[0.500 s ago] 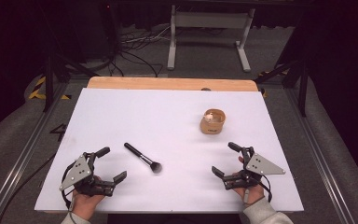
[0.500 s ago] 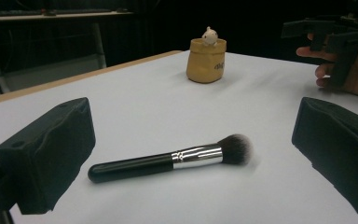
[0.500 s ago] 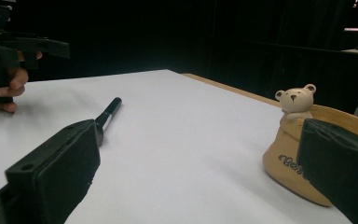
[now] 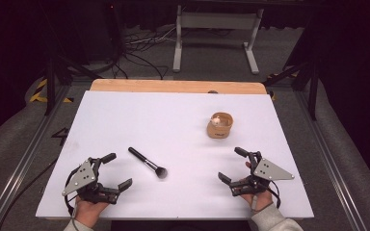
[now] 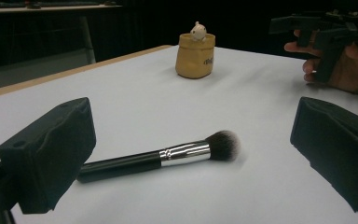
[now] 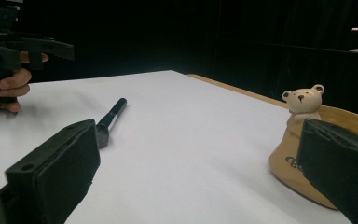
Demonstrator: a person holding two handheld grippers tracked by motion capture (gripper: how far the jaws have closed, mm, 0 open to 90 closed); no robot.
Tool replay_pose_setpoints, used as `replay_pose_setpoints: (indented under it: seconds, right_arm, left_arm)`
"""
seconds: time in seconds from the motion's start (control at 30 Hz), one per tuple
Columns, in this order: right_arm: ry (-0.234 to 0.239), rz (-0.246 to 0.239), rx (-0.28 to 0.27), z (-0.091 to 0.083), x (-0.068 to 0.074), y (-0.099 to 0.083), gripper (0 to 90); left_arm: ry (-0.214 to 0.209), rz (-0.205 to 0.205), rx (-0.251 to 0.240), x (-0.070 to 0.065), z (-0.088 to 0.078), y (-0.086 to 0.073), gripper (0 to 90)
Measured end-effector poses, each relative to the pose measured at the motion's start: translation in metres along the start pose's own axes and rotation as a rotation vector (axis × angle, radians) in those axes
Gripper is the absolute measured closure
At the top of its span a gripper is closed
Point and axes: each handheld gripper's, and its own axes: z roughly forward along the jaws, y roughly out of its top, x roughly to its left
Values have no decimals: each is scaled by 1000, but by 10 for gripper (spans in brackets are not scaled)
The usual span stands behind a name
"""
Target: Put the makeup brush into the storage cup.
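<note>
- The left gripper [image 4: 117,170] rests low over the near left corner of the white desk [image 4: 139,115], held in a hand [image 4: 89,210] that comes in from the bottom edge. Its jaws stand wide apart with nothing between them.
- The makeup brush [image 4: 147,162] lies flat on the desk just beyond and to the right of the left gripper, apart from it. Its black handle points away to the far left and its dark bristle head points toward the near right.
- In the left gripper view the brush [image 5: 163,156] lies crosswise in front of the two black jaws, handle end near the left jaw, silver collar in the middle, bristles to the right. Neither jaw touches it.
- The right gripper [image 4: 237,164] sits low over the near right part of the desk, held in a hand [image 4: 256,196] with a pale sleeve [image 4: 274,222] at the wrist. Its jaws are also wide, with nothing held.
- A small tan pot [image 4: 219,125] stands upright on the desk beyond the right gripper, well apart from the brush.
- In the right gripper view the pot [image 6: 307,158] stands partly behind the right jaw, and a little bear figure [image 6: 304,100] peeks out of its top.
- A strip of bare wood [image 4: 173,86] runs along the far edge of the desk.
</note>
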Motion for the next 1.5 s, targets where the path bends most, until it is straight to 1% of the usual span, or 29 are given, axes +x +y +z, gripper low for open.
replay_pose_setpoints:
  seconds: [0.1, 0.33, 0.5, 0.6, 0.63, 0.67, 0.73, 0.8, 0.87, 0.93, 0.97, 1.0, 1.07, 1.1, 1.13, 1.2, 1.27, 1.4, 1.43, 1.5]
  right_arm:
    - [2, 0, -3, 0, 0, 0, 0]
    - [0, 6, 0, 0, 0, 0, 0]
    - [-1, 6, 0, 0, 0, -1, 0]
    - [-1, 4, -2, 0, 0, 0, 0]
    - [1, 7, -1, -1, 0, 0, 0]
    - [1, 7, -1, -1, 0, 0, 0]
    - [-2, 9, -5, -2, 1, 2, 0]
    - [-3, 12, -9, -3, 1, 4, 0]
    - [-10, 0, -14, -4, 1, 6, 0]
    - [-7, -13, -16, -4, 3, 8, 0]
    - [-4, -29, -18, -4, 5, 10, 0]
    - [-4, -29, -18, -4, 5, 10, 0]
    - [4, -59, -11, -4, 9, 13, 0]
    - [4, -59, -11, -4, 9, 13, 0]
    - [4, -61, -10, -4, 10, 14, 0]
    - [4, -57, -11, -4, 9, 15, 0]
    - [-2, -43, -12, -5, 7, 15, 0]
    - [-7, -18, -11, -7, 4, 14, 0]
    - [-9, -13, -12, -7, 3, 15, 0]
    - [-8, -3, -14, -8, 2, 14, 0]
  left_arm:
    - [1, -8, -8, 0, 0, 0, 4]
    - [4, 8, -8, 0, 0, 0, 1]
    - [4, 6, -7, 0, -1, 1, 1]
    - [2, 5, -14, 1, -3, 3, 2]
    - [4, 2, -29, 2, -4, 6, 2]
    - [4, 2, -29, 2, -4, 6, 1]
    - [9, 8, -39, 4, -6, 9, 1]
    - [13, 20, -35, 4, -5, 12, 1]
    - [11, 32, -32, 5, -3, 15, 1]
    - [7, 41, -35, 5, -2, 20, 0]
    - [4, 43, -42, 6, -1, 22, 0]
    - [4, 43, -42, 6, -1, 22, 0]
    - [-4, 31, -67, 8, -1, 27, 0]
    - [-4, 31, -67, 8, -1, 27, 0]
    - [-14, 28, -69, 11, 1, 30, 0]
    - [-19, 32, -66, 12, 2, 31, 0]
    - [-25, 36, -61, 14, 7, 33, 0]
    - [-50, 47, -35, 15, 18, 37, 0]
    - [-70, 42, -20, 15, 22, 39, 0]
    - [-78, 46, 3, 15, 27, 42, 0]
